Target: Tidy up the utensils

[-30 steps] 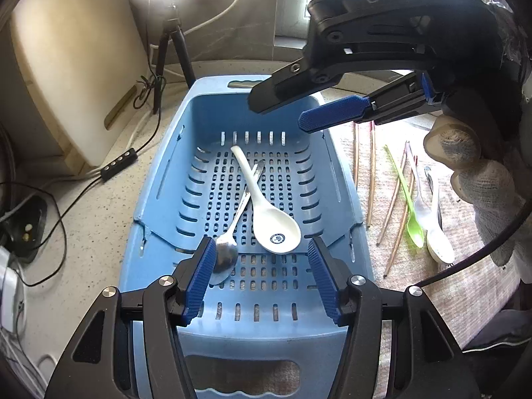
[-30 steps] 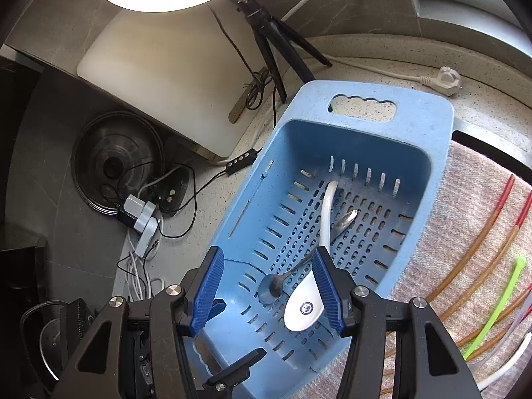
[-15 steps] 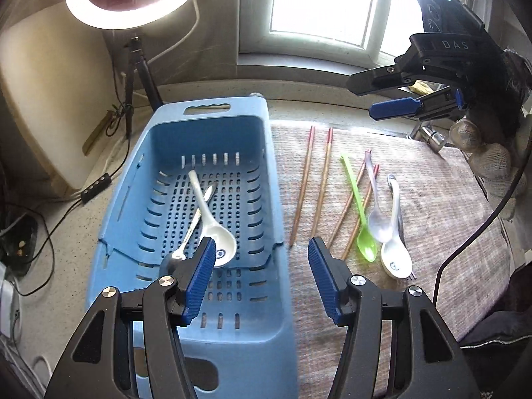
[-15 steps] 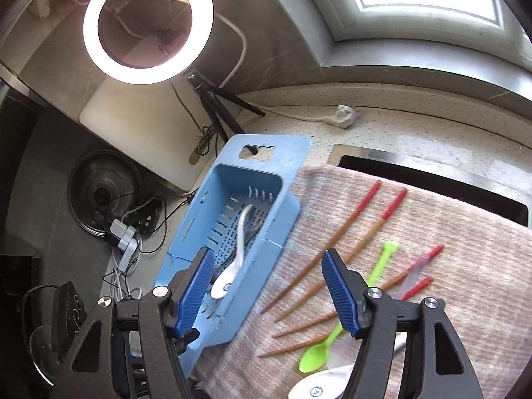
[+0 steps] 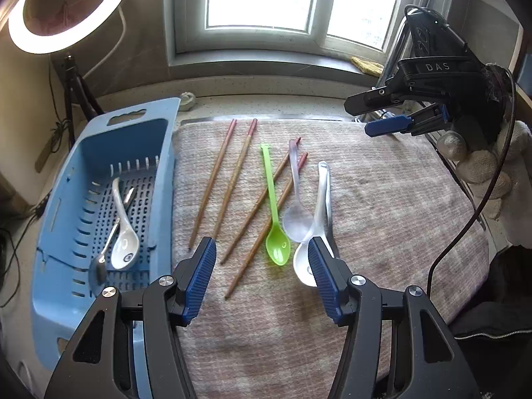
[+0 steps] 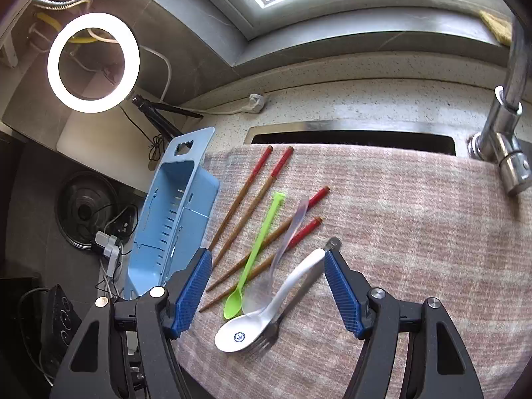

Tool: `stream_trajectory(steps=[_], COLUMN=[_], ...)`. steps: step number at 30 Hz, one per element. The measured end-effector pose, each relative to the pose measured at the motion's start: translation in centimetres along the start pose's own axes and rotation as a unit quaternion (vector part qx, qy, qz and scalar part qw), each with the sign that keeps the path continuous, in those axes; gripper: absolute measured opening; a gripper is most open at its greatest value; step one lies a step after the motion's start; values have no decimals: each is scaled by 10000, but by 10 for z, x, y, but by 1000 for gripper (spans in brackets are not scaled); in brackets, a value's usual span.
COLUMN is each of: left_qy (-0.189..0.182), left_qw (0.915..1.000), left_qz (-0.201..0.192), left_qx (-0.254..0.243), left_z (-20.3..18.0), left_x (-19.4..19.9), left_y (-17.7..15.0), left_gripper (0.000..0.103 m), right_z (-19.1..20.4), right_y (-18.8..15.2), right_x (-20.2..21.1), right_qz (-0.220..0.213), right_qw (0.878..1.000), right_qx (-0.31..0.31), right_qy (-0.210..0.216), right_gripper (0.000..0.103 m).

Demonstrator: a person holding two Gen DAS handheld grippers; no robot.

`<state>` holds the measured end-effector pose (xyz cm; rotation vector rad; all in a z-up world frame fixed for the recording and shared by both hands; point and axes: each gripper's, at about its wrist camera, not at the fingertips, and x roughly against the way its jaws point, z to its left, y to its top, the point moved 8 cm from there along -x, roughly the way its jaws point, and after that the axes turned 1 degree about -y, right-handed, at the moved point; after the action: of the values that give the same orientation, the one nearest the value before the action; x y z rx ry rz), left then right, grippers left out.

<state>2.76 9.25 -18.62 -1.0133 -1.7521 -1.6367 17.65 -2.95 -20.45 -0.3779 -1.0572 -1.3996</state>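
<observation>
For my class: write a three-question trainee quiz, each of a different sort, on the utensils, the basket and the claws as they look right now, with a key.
1. True or false: the green spoon lies inside the blue basket.
2. How many chopsticks lie on the towel?
3. Multiple choice: the left claw and the right claw are A) both open and empty, B) both shut on spoons, C) one open, one shut on a fork.

Key: 1 false, it lies on the towel; 2 four; 3 A.
</observation>
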Motion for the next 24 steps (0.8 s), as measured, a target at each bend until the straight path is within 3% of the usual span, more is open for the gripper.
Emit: stream_trajectory(steps=[9,16,24], left_qy=[-209,-437,-688], left_qw=[9996,9982,9956], left_qz=[160,401,599], left_qx=[87,104,204], left_z=[-30,-54,-71], left_x=[-3,-14,-31], left_y=[-18,-39,-50], left_gripper=[57,57,57], right_z=[-26,-36,-29], right_y=[-27,-44,-56], right_x=[-15,-40,-59], right_qz=[303,727,1002], right_qw=[9991,9962,9938], right_qx=[-296,-485,-482], right_qy=[-4,-28,-39], right_gripper=[65,44,36])
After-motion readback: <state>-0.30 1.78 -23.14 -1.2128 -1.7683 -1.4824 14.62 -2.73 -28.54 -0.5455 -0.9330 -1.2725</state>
